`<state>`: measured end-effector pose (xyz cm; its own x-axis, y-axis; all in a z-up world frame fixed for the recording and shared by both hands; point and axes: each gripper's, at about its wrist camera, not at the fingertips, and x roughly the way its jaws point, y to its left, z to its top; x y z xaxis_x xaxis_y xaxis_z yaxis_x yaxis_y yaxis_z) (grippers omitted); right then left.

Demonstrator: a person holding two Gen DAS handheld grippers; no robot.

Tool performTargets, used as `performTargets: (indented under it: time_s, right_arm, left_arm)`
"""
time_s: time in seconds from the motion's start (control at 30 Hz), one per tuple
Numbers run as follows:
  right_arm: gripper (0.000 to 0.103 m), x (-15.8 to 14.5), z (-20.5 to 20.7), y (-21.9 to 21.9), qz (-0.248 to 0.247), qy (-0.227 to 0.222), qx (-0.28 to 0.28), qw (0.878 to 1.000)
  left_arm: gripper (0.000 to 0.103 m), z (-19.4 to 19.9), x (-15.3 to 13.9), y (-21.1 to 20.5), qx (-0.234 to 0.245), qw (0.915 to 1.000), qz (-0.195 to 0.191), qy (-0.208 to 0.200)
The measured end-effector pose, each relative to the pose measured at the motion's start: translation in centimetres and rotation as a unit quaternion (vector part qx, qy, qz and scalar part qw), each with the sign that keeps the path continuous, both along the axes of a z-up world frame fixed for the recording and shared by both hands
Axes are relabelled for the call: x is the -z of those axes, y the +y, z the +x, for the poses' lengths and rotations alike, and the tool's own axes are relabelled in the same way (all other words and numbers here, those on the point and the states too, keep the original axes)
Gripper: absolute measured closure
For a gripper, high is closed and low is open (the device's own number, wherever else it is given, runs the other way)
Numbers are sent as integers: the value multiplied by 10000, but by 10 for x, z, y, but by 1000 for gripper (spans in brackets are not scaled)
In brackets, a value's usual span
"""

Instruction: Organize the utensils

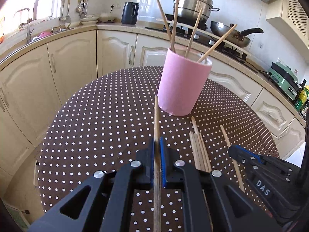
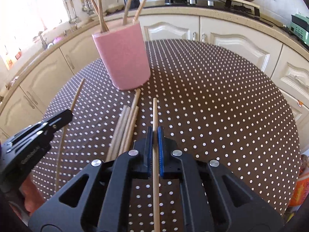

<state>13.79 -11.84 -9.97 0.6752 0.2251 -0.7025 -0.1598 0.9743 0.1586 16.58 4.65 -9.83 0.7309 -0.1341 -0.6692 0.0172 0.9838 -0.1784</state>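
Observation:
A pink cylindrical holder [image 1: 183,85] stands on the dotted table and has several wooden chopsticks upright in it; it also shows in the right wrist view [image 2: 124,58]. My left gripper [image 1: 157,141] is shut on one wooden chopstick [image 1: 156,116] whose tip points at the holder's base. My right gripper [image 2: 154,130] is shut on another chopstick [image 2: 154,112]. A bundle of loose chopsticks [image 2: 125,127] lies on the table between the two grippers, also seen in the left wrist view [image 1: 199,150]. The right gripper shows at the left view's lower right [image 1: 251,160].
The round table has a brown cloth with white dots [image 2: 212,96]. Cream kitchen cabinets [image 1: 73,61] curve behind it. A steel pot [image 1: 195,3] and a wok [image 1: 229,32] sit on the stove. A black kettle [image 1: 129,12] stands on the counter.

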Motion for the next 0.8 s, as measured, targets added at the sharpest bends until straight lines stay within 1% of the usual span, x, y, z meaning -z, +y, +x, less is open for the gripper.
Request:
performTargets:
  time_s: [0.27, 0.5, 0.8]
  right_arm:
    - [97, -39, -13, -8, 221, -496, 5, 9985]
    - [97, -70, -27, -20, 292, -885, 35, 9956]
    - [97, -95, -29, -26, 380, -1229, 122, 9916]
  left_arm:
    - [96, -12, -33, -3, 17, 9989, 35, -476]
    - [96, -17, -52, -7, 29, 9970, 41, -767]
    - [96, -23, -76, -13, 4, 9939, 77, -1101]
